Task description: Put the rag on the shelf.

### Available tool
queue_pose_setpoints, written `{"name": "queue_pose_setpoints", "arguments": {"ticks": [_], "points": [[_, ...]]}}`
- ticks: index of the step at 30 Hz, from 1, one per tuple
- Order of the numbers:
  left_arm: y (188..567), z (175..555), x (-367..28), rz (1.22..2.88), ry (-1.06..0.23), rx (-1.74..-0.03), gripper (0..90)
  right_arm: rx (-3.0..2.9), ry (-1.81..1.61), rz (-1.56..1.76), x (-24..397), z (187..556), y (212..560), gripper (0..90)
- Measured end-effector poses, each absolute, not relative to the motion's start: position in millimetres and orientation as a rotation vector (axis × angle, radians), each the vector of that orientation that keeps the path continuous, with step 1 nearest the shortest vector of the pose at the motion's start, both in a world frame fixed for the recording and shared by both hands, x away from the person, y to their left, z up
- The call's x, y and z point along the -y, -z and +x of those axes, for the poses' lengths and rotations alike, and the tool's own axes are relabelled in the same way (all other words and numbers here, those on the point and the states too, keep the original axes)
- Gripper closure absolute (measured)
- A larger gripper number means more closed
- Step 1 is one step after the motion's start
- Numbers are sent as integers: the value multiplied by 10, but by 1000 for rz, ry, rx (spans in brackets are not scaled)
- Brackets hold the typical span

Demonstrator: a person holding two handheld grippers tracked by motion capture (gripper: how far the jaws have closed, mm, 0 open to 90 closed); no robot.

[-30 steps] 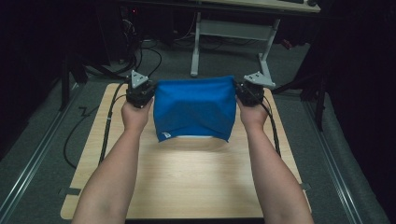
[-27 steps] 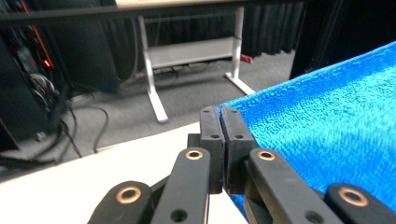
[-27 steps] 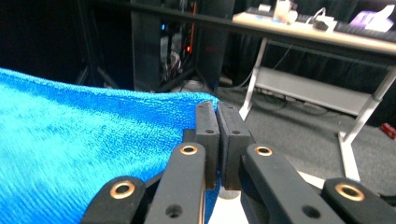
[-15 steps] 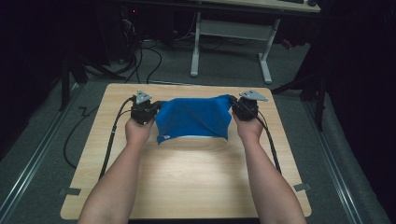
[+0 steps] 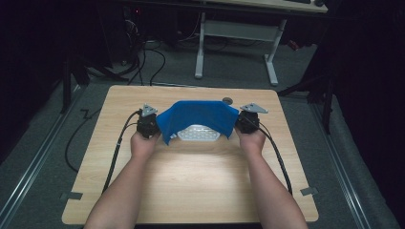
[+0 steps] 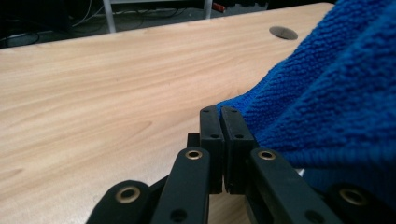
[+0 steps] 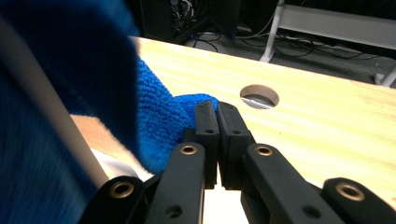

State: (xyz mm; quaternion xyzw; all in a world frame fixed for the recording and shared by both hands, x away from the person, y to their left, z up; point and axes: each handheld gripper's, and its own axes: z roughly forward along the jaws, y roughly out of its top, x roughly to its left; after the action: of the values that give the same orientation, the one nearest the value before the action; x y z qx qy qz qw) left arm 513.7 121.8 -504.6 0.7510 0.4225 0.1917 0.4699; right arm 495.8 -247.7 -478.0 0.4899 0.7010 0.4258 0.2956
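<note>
A blue terry towel [image 5: 198,114] hangs stretched between my two grippers, low over the wooden table [image 5: 191,191]. The left gripper [image 5: 156,123] is shut on the towel's left corner, and the left gripper view shows its jaws [image 6: 219,112] pinching the blue cloth [image 6: 327,93]. The right gripper [image 5: 239,120] is shut on the right corner, its jaws [image 7: 217,106] closed on the cloth [image 7: 159,116]. Under the towel's near edge lies a white patterned object [image 5: 198,132], partly covered; I cannot tell what it is.
A round cable hole [image 5: 227,100] is set in the table just behind the towel. A black cable [image 5: 117,148] trails from each gripper toward the near side. Beyond the table's far edge stand a white desk frame [image 5: 200,47] and loose floor cables.
Both grippers came down toward the table with the towel still in them. The towel, held up and broad before, now sags low, and the white object shows beneath its near edge.
</note>
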Motion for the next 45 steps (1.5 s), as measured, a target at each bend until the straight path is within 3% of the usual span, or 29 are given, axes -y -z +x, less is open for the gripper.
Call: {"name": "queue_pose_setpoints", "arguments": {"ticks": [20,22,27,33,45], "points": [[5169,5112,-1195,1835,-437,-1053,861,-1881,-1088,1353,2624,4863,5022,871],[5160,5110,-1202,1831,-435,-1053,832,-1883,-1093,1348,2604,4854,5011,786],[5133,5104,-1214,1825,-430,-1073,684,-1867,-1095,1361,2624,4834,4984,699],[5108,5026,-1259,1807,-455,-1092,586,-1833,-1109,1381,2695,4771,4963,651],[5090,4833,-1403,1812,-483,-1102,498,-1785,-1103,1372,2834,4603,4826,604]]}}
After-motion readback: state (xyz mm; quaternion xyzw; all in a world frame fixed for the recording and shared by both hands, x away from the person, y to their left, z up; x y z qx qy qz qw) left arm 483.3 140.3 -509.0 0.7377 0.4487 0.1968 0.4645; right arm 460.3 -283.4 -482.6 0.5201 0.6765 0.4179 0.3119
